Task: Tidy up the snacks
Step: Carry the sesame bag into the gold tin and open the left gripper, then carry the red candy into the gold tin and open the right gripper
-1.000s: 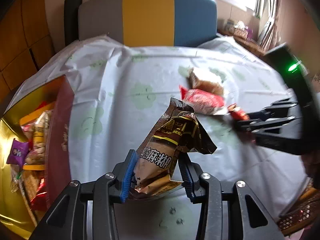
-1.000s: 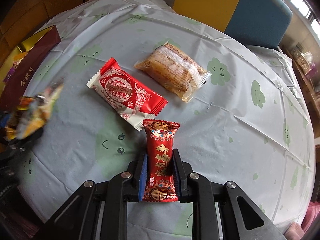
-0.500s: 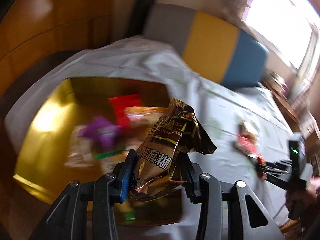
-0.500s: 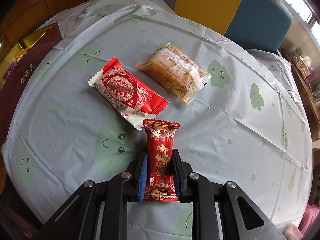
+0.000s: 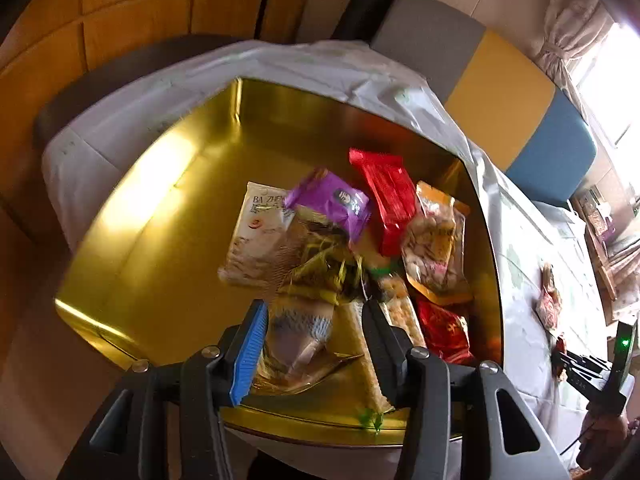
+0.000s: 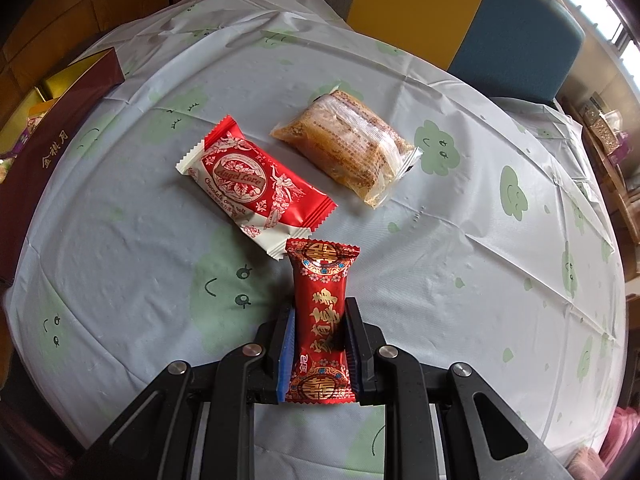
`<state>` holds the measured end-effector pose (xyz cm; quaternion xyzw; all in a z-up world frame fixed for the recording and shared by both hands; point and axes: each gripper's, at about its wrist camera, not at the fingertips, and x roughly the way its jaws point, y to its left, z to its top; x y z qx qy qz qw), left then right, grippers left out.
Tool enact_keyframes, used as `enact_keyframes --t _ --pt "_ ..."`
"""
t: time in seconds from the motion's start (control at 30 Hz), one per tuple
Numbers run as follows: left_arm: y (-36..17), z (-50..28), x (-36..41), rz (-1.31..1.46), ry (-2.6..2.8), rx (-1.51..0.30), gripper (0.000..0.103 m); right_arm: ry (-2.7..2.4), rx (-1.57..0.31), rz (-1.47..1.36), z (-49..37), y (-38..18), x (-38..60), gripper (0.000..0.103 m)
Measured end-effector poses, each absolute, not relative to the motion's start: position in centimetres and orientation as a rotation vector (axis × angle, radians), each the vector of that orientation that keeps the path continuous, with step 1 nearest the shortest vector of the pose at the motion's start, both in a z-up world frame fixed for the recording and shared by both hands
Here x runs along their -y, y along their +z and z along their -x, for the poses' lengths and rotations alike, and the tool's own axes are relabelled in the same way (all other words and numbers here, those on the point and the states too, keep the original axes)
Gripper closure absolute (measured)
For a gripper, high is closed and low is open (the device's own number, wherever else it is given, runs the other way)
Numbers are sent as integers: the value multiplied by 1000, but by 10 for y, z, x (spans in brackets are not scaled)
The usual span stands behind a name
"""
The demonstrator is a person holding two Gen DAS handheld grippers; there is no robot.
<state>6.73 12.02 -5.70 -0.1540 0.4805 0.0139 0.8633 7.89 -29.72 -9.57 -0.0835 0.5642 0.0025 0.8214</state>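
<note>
**L tool letting go over gold box; R tool clamped on red candy**

L wrist view, left to right: gold box (image 5: 132, 216) fills most of frame, sitting on the cloth-covered desk (image 5: 344, 68). Inside it, a white pkt (image 5: 256, 232), then purple pkt (image 5: 332, 200), red pkt (image 5: 388, 200), clear nut bag w/ orange trim (image 5: 436, 248), and a red-gold pkt (image 5: 444, 332) nearest the box's right wall. L tool (image 5: 312, 336) is above the box's near side; its jaws have just been opening. A blurred brown/gold foil pkt (image 5: 304, 320) sits between the fingers w/ a visible gap at each pad, so released, not gripped. Can't tell if it has landed yet. Far right edge: R tool (image 5: 576, 364), green LED lit.

R wrist view, left to right: maroon box wall (image 6: 60, 128) at desk's left edge; red-white choc roll pkt (image 6: 256, 184) flat on cloth; clear-wrapped brown cake (image 6: 348, 148) just beside it, apart. R tool (image 6: 320, 344) clenched on small red candy pkt (image 6: 320, 312), pkt upright between pads, above the cloth near the roll's end.
</note>
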Motion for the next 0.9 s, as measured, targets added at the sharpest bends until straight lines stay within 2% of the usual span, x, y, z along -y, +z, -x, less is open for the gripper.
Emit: enact_keyframes --t 0.3,0.57,0.9 --pt "-40 -53 -133 324 107 -936 53 3 -1194 182 -78 -96 298 81" --pt "-28 -42 -123 219 157 -901 53 -7 -1202 156 -75 -92 299 81" --pt "-20 -37 -117 189 142 -874 53 134 -1089 126 -65 -45 245 81"
